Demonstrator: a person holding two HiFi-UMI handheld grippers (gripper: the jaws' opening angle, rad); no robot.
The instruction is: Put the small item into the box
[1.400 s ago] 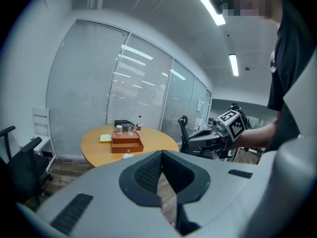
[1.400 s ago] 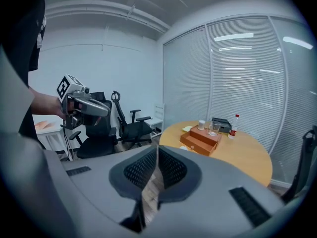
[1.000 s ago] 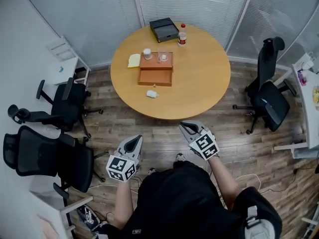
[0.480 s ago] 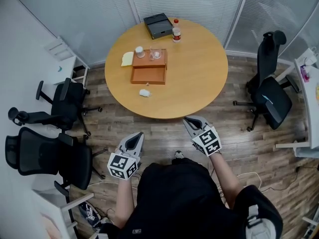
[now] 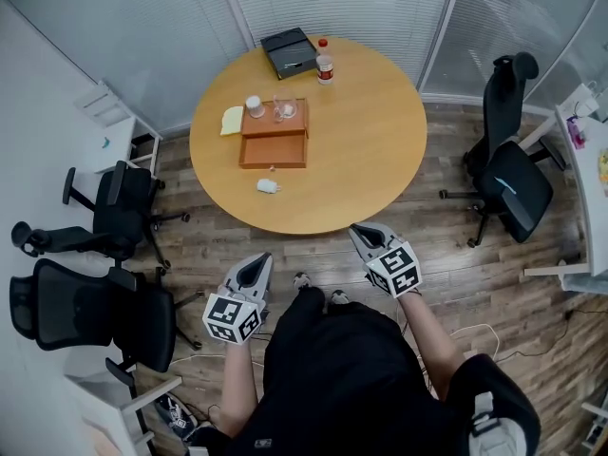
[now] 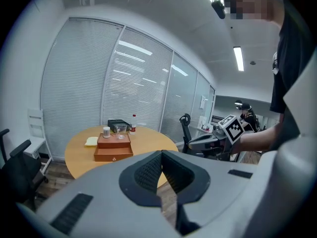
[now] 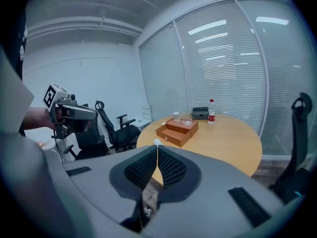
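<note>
A small white item (image 5: 268, 186) lies on the round wooden table (image 5: 361, 150), just in front of the brown box (image 5: 274, 142) whose drawer stands pulled out. The box (image 6: 113, 146) and table show far off in the left gripper view; the box (image 7: 177, 131) and the white item (image 7: 156, 142) show in the right gripper view. My left gripper (image 5: 257, 267) and right gripper (image 5: 361, 237) hang over the floor short of the table, both shut and holding nothing.
On the box top stand a white cup (image 5: 254, 105) and a glass (image 5: 283, 110). A yellow pad (image 5: 231, 120), a black case (image 5: 290, 51) and a red-capped bottle (image 5: 324, 64) sit on the table. Black office chairs stand at left (image 5: 119, 207) and right (image 5: 508, 169).
The view has shifted so the table sits further up and left in the picture. Both grippers stay shut and keep about the same place in front of the person.
</note>
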